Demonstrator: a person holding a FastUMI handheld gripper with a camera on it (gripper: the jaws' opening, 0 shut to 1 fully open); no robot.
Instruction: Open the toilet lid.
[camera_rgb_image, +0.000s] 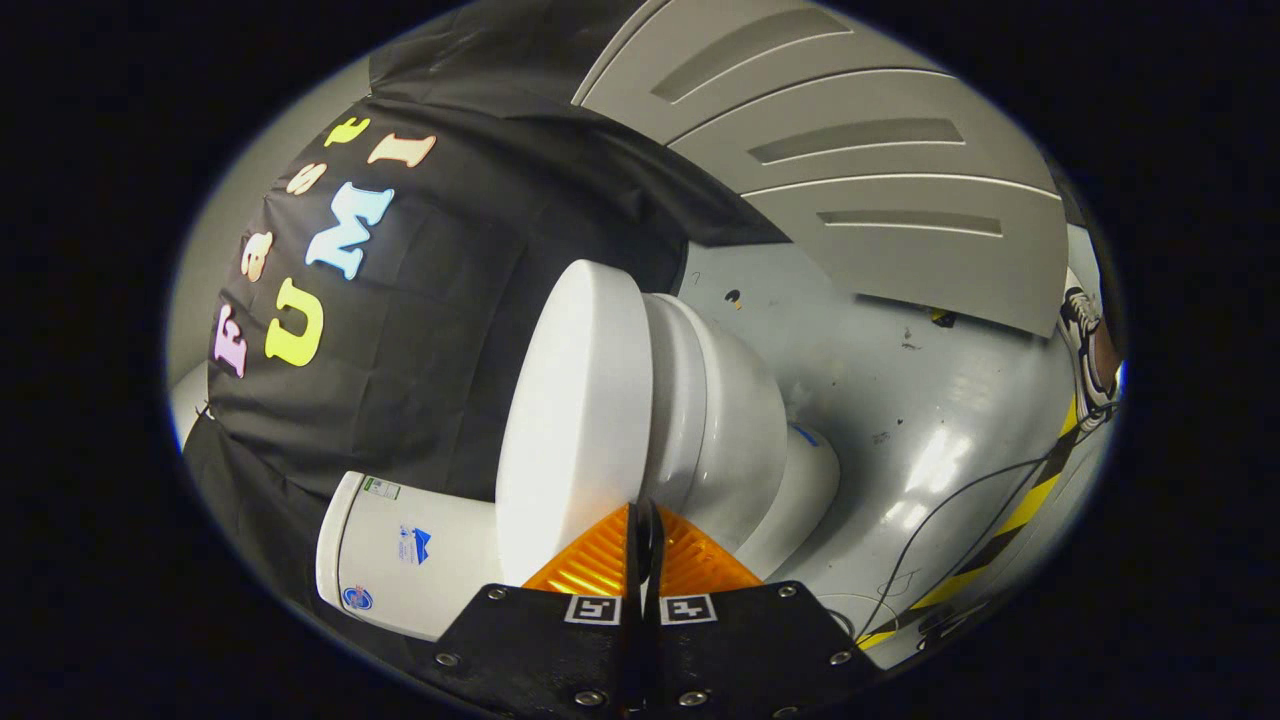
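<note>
Between the gripper (643, 515) fingers, drawn almost together, sits the front edge of the toilet lid (575, 420); both fingers appear to press on it, though the contact itself is hidden. Lid stands parted from the seat (672, 400) by a narrow gap. Bowl (745, 440) beyond the seat, cistern (405, 555) beside the lid. Farther off: grey floor (900, 400), black cable (960, 500), yellow-black tape (1010, 530), a shoe (1085, 340), grey panels (850, 150).

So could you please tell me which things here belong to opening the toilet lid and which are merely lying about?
Belongs to the job:
toilet lid, edge gripped
toilet bowl
cistern
tool, fingers pinched on the lid's edge

Lying about:
black cable on the floor
yellow-and-black floor tape
grey panels
a person's shoe
</note>
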